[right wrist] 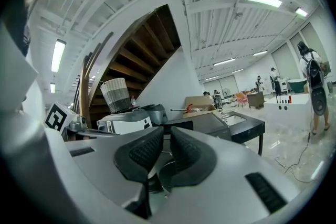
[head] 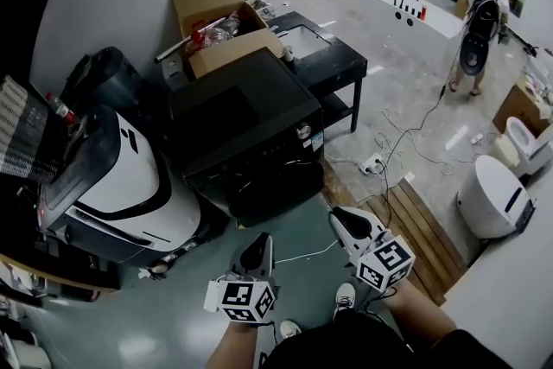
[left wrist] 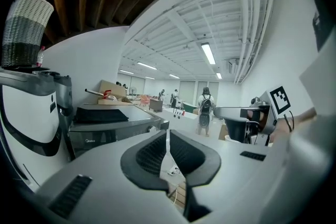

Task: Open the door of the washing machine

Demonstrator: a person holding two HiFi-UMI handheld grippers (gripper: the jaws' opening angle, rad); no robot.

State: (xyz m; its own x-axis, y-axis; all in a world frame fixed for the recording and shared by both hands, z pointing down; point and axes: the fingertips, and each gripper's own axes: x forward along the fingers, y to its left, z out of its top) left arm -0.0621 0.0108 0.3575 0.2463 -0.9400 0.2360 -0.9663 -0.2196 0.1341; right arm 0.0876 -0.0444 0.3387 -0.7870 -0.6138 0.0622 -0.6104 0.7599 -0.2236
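The black washing machine (head: 242,130) stands ahead of me on the floor, and its dark round door (head: 275,194) on the front looks closed. My left gripper (head: 257,243) hangs short of that door, a little to its left, jaws shut and empty. Its own view shows the left gripper (left wrist: 167,136) with pads together and the washing machine (left wrist: 113,123) beyond. My right gripper (head: 339,217) is off the machine's front right corner. In its own view the right gripper (right wrist: 166,134) shows a narrow slit between the pads, nothing in it, with the washing machine (right wrist: 207,123) behind.
A white appliance (head: 121,177) crowds the machine's left side. A cardboard box (head: 220,26) and a black table (head: 333,60) lie behind. Cables and a power strip (head: 373,162) trail on the floor at right, beside wooden planks (head: 415,229). A person with a backpack (head: 479,13) stands far right.
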